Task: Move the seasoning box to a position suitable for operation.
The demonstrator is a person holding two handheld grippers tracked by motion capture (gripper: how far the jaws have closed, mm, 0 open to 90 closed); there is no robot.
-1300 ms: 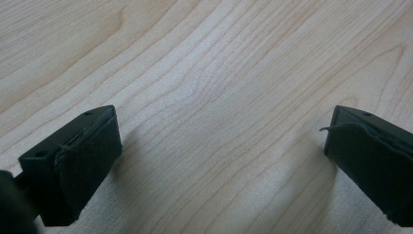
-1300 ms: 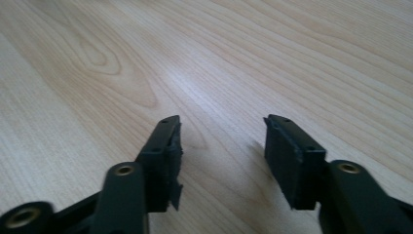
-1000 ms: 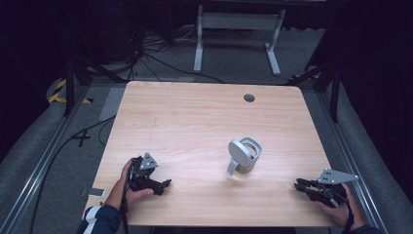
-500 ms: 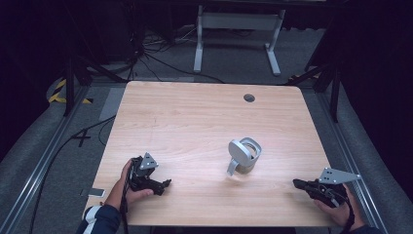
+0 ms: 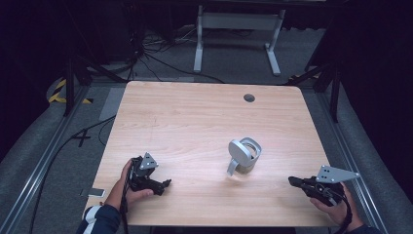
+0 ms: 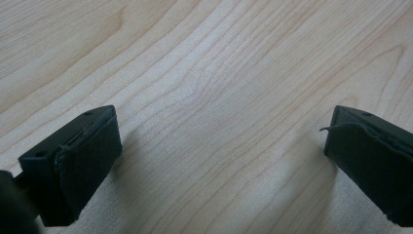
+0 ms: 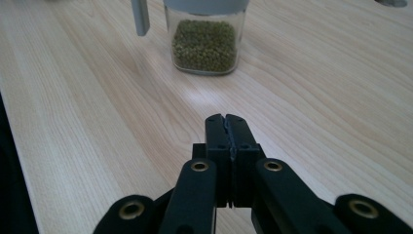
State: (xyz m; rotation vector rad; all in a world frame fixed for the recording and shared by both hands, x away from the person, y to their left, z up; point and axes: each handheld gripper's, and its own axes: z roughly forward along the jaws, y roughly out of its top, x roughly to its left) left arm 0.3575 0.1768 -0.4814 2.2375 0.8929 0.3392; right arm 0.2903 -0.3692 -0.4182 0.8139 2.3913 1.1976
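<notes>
I am holding my right gripper level above the table, jaws pressed together on nothing, having just closed. The jar of green beans is standing ahead of the fingertips, well apart. My left gripper is resting low with jaws spread wide, empty.

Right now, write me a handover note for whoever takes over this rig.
Left gripper: open, nothing between its jaws, low over the table near the front left edge.
Right gripper: jaws have just closed, pressed together on nothing; it sits near the front right corner, pointing at the jar.
Jar: upright, right of centre on the table, lid flipped open to one side; green beans inside.
Done: nothing has been picked up; the jar stands apart from both grippers.
Left: likely reach for the jar; the right gripper must open first.
</notes>
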